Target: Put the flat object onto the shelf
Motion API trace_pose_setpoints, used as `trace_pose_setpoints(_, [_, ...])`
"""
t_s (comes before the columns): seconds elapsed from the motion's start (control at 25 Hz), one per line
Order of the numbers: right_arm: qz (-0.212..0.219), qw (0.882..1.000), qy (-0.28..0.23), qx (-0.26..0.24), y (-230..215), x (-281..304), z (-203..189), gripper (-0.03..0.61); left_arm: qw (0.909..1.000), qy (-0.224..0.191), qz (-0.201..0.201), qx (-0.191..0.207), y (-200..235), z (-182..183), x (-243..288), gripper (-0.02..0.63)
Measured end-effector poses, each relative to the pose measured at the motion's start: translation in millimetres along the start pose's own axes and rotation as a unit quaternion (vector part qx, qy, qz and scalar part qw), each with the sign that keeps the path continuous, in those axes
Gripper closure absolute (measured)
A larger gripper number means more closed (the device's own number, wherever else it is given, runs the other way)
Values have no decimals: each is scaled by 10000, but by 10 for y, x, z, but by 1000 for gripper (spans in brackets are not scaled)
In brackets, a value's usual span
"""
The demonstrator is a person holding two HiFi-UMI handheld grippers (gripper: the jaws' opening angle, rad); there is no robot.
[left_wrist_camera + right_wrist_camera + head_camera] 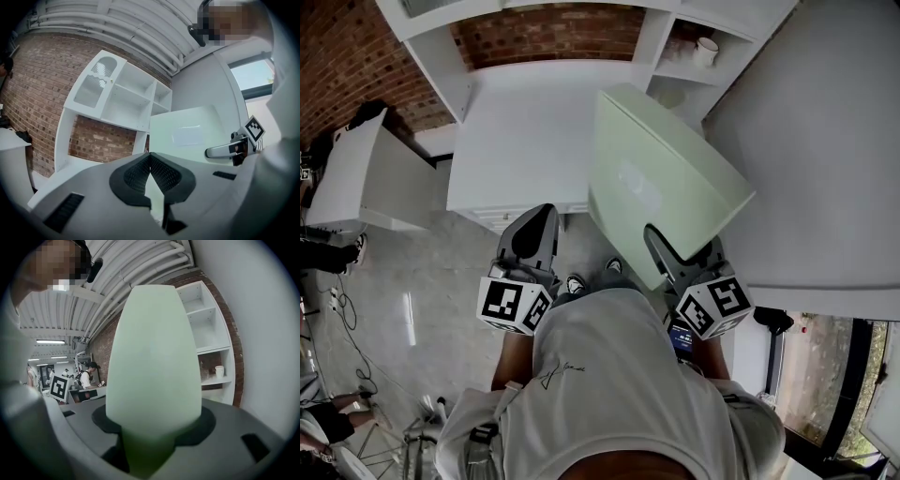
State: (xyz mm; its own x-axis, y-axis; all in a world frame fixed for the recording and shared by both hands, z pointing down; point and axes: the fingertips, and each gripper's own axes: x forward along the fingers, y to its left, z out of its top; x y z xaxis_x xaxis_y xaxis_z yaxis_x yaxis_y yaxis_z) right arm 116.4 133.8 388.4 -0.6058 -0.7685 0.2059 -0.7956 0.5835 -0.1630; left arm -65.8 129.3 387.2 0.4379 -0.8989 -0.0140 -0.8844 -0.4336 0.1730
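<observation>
At the far left of the head view a red brick wall (337,66) runs behind a white table (525,131) with a bare top. The left gripper (534,225) hangs low over the table's near edge, beside the person's body. Its own view shows the jaws brought together at the tips with nothing between them.

Right of it, a large pale green flat board with rounded corners (661,178) is held up in the air, tilted, above the gap between the table and a white wall panel. It is smooth, matte and looks rigid. A faint paler rectangle shows on its face, and no edges look bent. The right gripper (661,246) is clamped onto the board's near lower edge. In the right gripper view the board (152,362) rises straight out of the closed jaws and fills the middle of the picture. Beyond it, at the upper right, stands the open white shelf unit (675,70), with a small white cup (706,49) on one shelf.

The board is not yet on the shelf. The main risk, as I judge it, is the grip. One pair of jaws holds a broad panel by a single edge, so the panel's weight could make it pivot or slide out as it is tipped toward the shelf. The board also blocks much of the right gripper's view. Its far corner could therefore strike a shelf upright or knock the cup. The idle left gripper could steady the free edge.
</observation>
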Motion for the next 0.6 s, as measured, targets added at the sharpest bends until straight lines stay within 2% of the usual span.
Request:
trace_pose_setpoints(0.32, [45, 9999, -94, 16, -11, 269, 97, 304, 10000, -23, -42, 15, 209, 69, 191, 600])
trace_pose_setpoints(0.6, [137, 9998, -152, 34, -215, 580, 216, 304, 9999, -21, -72, 103, 365, 166, 567, 600])
